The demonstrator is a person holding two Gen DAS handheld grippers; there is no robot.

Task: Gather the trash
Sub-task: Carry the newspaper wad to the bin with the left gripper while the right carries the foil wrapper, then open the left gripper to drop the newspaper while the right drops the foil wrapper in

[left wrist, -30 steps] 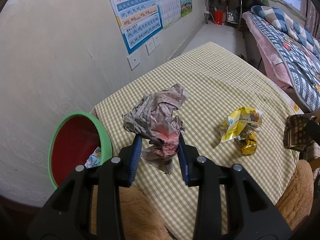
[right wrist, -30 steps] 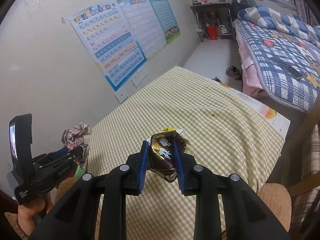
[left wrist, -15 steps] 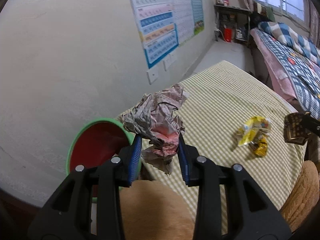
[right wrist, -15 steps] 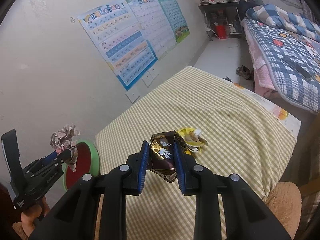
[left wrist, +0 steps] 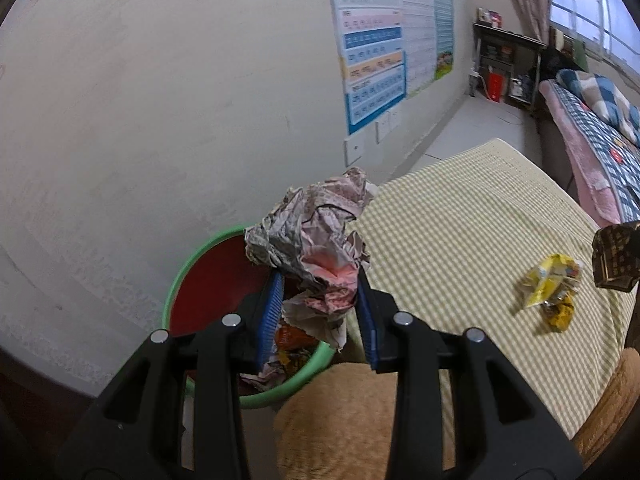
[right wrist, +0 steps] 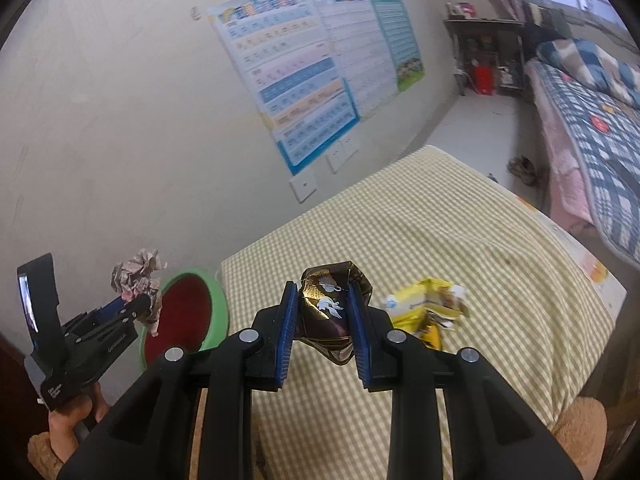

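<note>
Left gripper [left wrist: 320, 300]: crumpled paper wad [left wrist: 316, 248] clamped between blue pads, held above green-rimmed red bin [left wrist: 208, 280] beside wall. Right gripper [right wrist: 324, 332]: dark foil wrapper [right wrist: 326, 312] pinched between pads, held over checkered tablecloth [right wrist: 460, 248]. Yellow wrapper [right wrist: 428, 312] lying on cloth just beside right gripper.

Counted: two claws, left [left wrist: 320, 312] and right [right wrist: 325, 336]. One crumpled paper wad [left wrist: 316, 248], one dark foil wrapper [right wrist: 330, 312], one yellow wrapper [right wrist: 428, 312]. One green bin [right wrist: 216, 304], one worktop [right wrist: 460, 240].
</note>
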